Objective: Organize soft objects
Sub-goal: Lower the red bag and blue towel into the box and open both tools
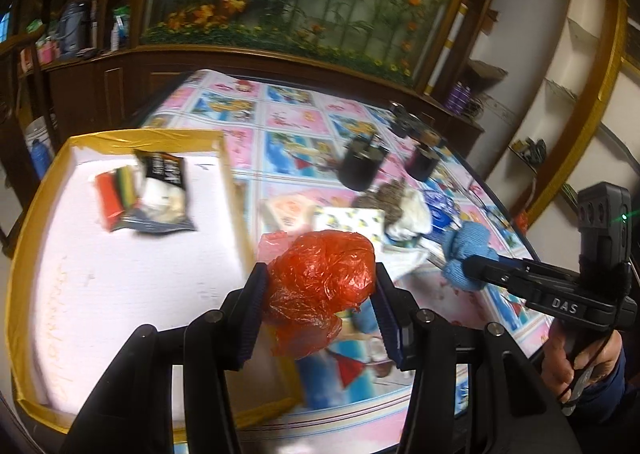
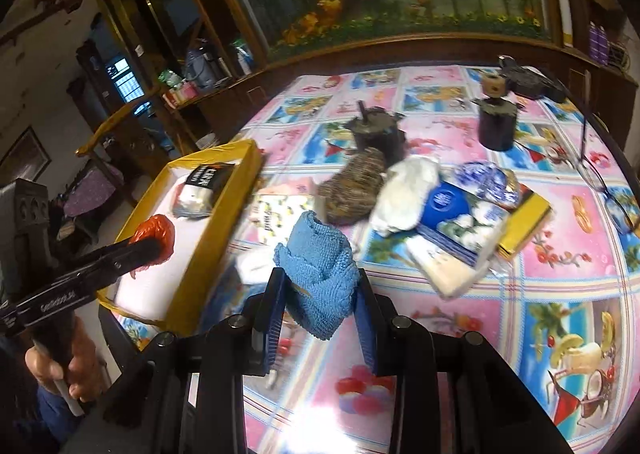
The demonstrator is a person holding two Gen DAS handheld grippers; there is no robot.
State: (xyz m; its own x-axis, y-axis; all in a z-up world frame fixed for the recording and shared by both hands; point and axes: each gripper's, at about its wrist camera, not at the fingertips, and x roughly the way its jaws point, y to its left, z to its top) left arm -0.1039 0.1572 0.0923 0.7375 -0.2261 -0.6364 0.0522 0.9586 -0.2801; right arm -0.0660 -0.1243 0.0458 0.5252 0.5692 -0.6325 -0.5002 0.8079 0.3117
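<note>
My left gripper (image 1: 320, 276) is shut on a crumpled red plastic bag (image 1: 320, 262) and holds it above the right rim of a yellow-edged tray (image 1: 140, 136) with a white floor. In that tray lie a black packet (image 1: 162, 190) and a red, green and yellow bundle (image 1: 116, 194). My right gripper (image 2: 319, 280) is shut on a folded blue knitted cloth (image 2: 316, 250), lifted off the table. In the right wrist view the left gripper (image 2: 154, 242) with the red bag (image 2: 158, 232) hangs over the tray (image 2: 200, 250). The left wrist view shows the right gripper (image 1: 472, 268) with the blue cloth (image 1: 468, 246).
A heap lies mid-table on the flowered tablecloth (image 2: 560, 254): a brown knitted piece (image 2: 352, 186), a white cloth (image 2: 404, 190), blue-and-white packets (image 2: 460, 222) and a yellow box (image 2: 524, 222). Two dark cylinders (image 2: 378, 132) (image 2: 496, 122) stand behind. Spectacles (image 2: 616, 198) lie near the right edge.
</note>
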